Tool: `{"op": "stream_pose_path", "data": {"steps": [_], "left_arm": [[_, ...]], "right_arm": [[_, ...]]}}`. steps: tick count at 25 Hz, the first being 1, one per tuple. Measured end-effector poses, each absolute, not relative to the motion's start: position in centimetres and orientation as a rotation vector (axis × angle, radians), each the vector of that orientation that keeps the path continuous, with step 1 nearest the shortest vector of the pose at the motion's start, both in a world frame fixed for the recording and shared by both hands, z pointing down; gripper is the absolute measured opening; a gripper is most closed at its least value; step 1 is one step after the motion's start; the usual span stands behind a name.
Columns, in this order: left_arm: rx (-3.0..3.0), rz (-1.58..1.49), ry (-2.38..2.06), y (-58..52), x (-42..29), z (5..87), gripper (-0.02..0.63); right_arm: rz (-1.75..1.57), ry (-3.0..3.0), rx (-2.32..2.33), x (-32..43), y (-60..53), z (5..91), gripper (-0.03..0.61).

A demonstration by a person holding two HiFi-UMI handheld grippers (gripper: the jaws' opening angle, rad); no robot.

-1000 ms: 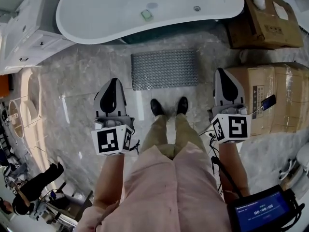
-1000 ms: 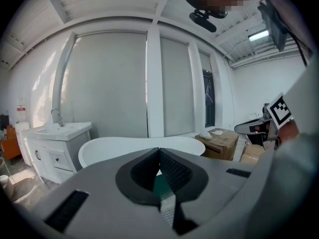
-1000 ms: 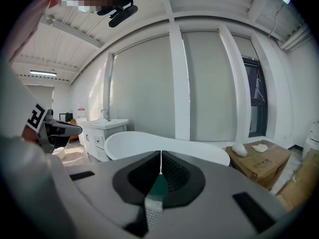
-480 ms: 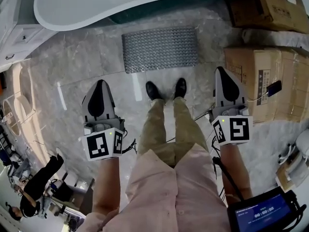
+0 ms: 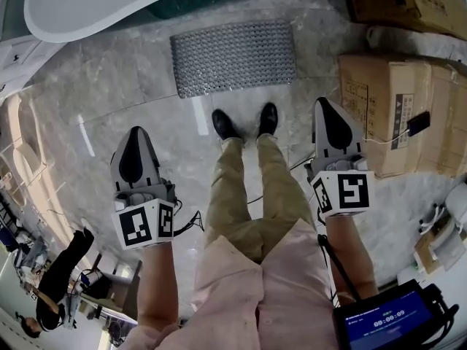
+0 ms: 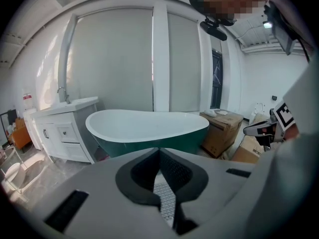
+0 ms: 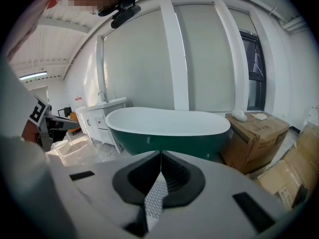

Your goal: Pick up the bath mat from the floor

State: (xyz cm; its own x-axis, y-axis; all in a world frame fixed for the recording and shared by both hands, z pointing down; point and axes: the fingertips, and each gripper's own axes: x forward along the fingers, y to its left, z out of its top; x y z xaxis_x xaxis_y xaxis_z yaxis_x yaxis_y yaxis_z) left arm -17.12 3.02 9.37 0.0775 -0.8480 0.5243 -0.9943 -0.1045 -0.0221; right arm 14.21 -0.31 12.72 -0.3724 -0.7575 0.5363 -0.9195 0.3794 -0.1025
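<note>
**Both jaws pressed together, empty, above the floor; bath mat lying ahead of my feet**

Head view: I hold my left gripper [image 5: 136,133] and my right gripper [image 5: 327,106] on either side of my legs, both pointing forward and tilted downward. The left gripper view shows my left gripper [image 6: 159,150] with its jaws pressed together, tip to tip, pinching nothing. The right gripper view shows the same of my right gripper [image 7: 160,153]: jaws fully together, nothing held. Neither gripper touches any object.

The bath mat [image 5: 233,55], grey and knobbly, lies flat on the marble floor [image 5: 124,93], just beyond my shoes [image 5: 222,125] and near the foot of the bathtub [image 5: 95,6]. It is well apart from both grippers, lying between their lines of aim. The bathtub [image 6: 149,126], white inside and dark green outside, stands straight ahead in both gripper views [image 7: 169,126]. A cardboard box [image 5: 394,108] stands just beside my right gripper, to its outer side.
</note>
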Motion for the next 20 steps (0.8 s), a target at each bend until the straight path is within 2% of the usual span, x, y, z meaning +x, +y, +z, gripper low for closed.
{"op": "stream_pose_path", "data": {"steps": [14, 20], "left_arm": [[1.988, 0.598, -1.856, 0.8, -19.1, 11.9, 0.025], [1.975, 0.618, -1.840, 0.6, -19.5, 17.1, 0.025]], "right_arm": [[0.585, -2.194, 1.480, 15.1, -2.0, 16.0, 0.018], [0.613, -2.160, 1.468, 15.8, -2.0, 21.9, 0.018]]}}
